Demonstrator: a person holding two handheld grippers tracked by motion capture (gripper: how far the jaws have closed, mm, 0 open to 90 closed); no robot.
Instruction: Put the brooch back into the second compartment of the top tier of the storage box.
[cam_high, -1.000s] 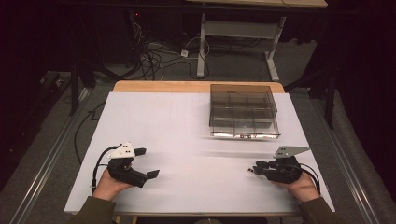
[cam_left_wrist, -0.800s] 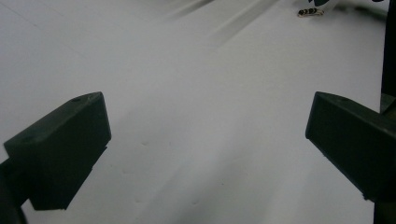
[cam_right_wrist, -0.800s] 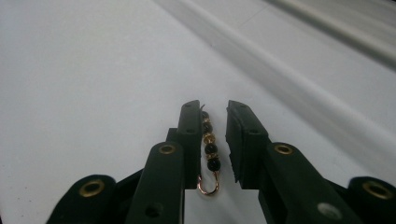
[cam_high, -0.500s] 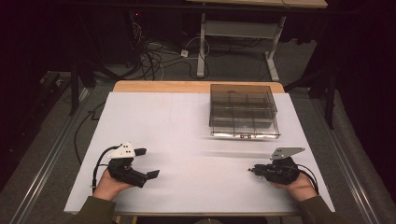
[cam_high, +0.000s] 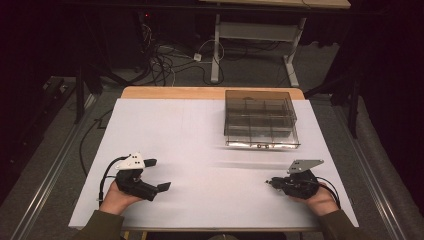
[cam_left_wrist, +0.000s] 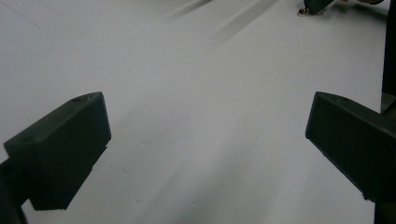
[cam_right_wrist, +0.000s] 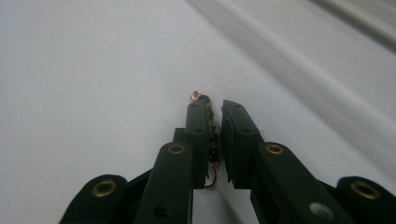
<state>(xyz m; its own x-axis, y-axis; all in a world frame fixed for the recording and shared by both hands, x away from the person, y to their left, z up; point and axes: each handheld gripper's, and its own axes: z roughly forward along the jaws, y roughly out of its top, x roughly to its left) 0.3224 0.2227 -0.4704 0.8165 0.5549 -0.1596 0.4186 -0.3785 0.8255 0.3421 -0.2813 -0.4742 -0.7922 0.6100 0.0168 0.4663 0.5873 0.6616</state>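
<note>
Right gripper view: beaded earring (cam_right_wrist: 211, 135) between nearly closed jaws.

Small earring of thin copper-coloured wire strung with dark beads (cam_right_wrist: 211, 140). Lies lengthwise in the narrow gap between the two black jaws of the right gripper (cam_right_wrist: 214, 106), close against the left jaw. Round wire loop pokes out past the jaw tips; curved hook end shows below the beads. Low over the white tabletop (cam_right_wrist: 84, 84), near its front right part.
</note>
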